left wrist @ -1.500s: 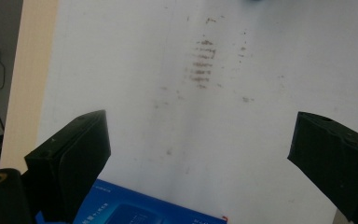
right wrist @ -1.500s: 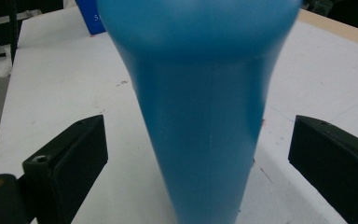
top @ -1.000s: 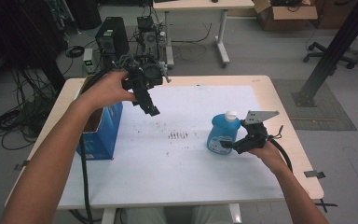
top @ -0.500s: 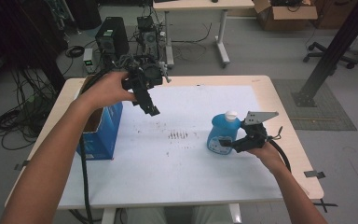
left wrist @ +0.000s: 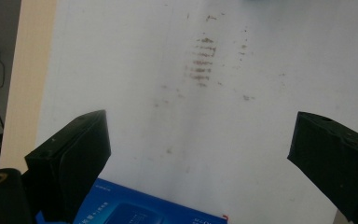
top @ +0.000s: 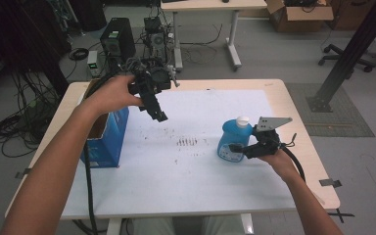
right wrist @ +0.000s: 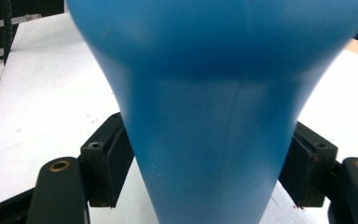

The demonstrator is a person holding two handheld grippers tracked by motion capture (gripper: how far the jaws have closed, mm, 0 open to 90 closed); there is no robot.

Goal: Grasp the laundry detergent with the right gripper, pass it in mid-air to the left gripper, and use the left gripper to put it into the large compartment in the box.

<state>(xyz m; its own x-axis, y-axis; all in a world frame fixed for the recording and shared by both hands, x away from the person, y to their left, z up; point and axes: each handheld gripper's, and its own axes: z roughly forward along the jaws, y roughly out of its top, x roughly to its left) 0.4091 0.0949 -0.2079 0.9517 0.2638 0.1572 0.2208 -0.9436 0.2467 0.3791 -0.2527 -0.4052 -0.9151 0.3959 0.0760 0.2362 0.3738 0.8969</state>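
At the left, an open blue box (top: 108, 134) stands on the surface (top: 186, 196). Above it the left tongs (top: 159, 115) hang wide open and empty. At the right, the right tongs (top: 240, 148) clamp the upright blue bottle (top: 231, 142), probably ready to lift it.

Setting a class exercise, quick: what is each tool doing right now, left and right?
Left tool: open, holding nothing, raised above the table.
Right tool: closed on the blue bottle.
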